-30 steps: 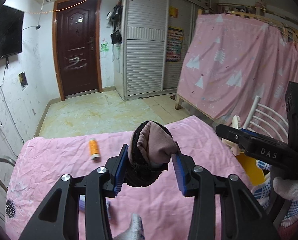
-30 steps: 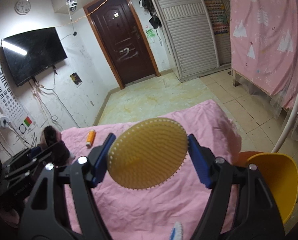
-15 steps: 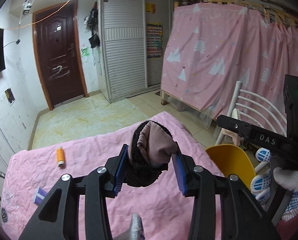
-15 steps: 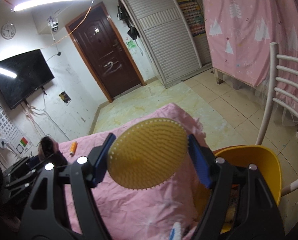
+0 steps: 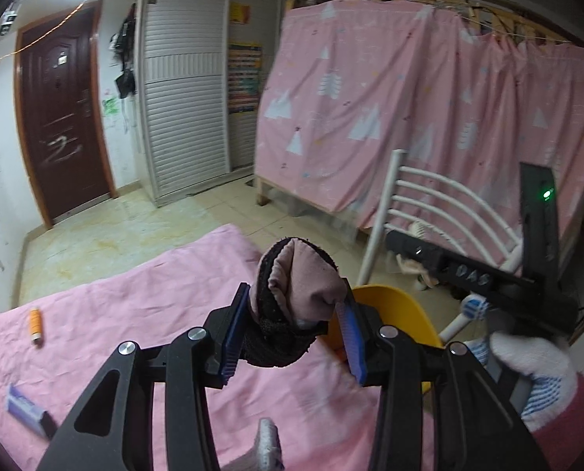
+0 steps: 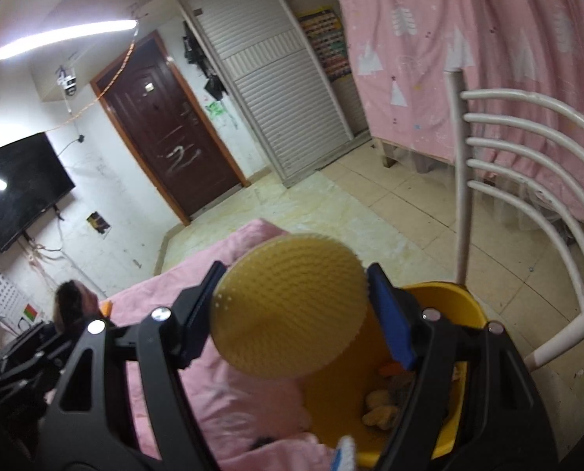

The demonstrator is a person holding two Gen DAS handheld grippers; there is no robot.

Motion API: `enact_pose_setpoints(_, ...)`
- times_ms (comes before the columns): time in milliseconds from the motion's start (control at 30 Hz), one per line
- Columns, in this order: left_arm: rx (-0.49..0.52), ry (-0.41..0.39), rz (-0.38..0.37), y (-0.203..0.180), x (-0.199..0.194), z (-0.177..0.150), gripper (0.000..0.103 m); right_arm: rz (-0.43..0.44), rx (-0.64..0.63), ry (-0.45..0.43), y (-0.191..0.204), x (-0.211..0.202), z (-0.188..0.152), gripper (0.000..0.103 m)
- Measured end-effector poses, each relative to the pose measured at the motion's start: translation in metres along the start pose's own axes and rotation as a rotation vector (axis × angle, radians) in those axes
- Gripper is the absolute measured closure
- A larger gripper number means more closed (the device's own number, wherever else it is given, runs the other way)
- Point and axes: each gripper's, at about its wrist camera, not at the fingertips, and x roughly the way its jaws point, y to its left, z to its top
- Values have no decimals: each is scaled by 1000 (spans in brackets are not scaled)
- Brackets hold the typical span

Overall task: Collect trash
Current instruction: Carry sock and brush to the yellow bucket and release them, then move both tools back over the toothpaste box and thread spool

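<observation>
Bin [image 6: 455, 300] lower right of frame, directly under right claw [image 6: 298, 312], clamped on yellow bristled disc [image 6: 288, 310]. Left claw [image 5: 292, 329] clamped on rolled sock [image 5: 296, 286], bin rim [image 5: 386, 294] just right (farther off than right claw).

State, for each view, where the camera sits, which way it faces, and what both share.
Left wrist: on the left gripper, facing the curtain; fingers clamp a sock; gloved right hand shows.
Right wrist: on the right gripper, facing the door; fingers clamp a brush.
Shared: yellow bin, chair.
</observation>
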Motion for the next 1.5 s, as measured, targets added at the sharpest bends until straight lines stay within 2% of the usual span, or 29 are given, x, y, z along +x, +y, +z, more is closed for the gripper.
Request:
enact_pose_setpoints(267,29,27,-47,-39,37,9,69,-54,39,6,-39,6,-6,33)
enact_pose_setpoints(500,67,53,-88,-68,64,10,68,-75,135,-19,-77,2,-8,33)
enact_pose_setpoints(567,70,62,-116,-74,71,11,59,-84,160,-29,-86,-3,-9,33)
enact_pose_setpoints(633,77,60,-123,-78,74,12,43,-91,172,-33,-91,-7,-8,33)
enact_pose_setpoints(667,78,60,-122,-80,74,11,40,-94,175,-34,-91,-9,-8,33)
enact_pose_setpoints(733,77,59,-127,-82,75,10,36,-99,169,-31,-89,-11,-9,33)
enact_pose_setpoints(967,62,56,-111,-70,66,9,35,-88,141,-20,-74,-9,-8,28)
enact_pose_setpoints(1267,-15,12,-59,-20,30,8,32,-50,54,1,-23,0,-6,27)
enact_pose_setpoints(1500,-76,-13,17,31,0,1,32,-17,-19,34,26,15,-9,27)
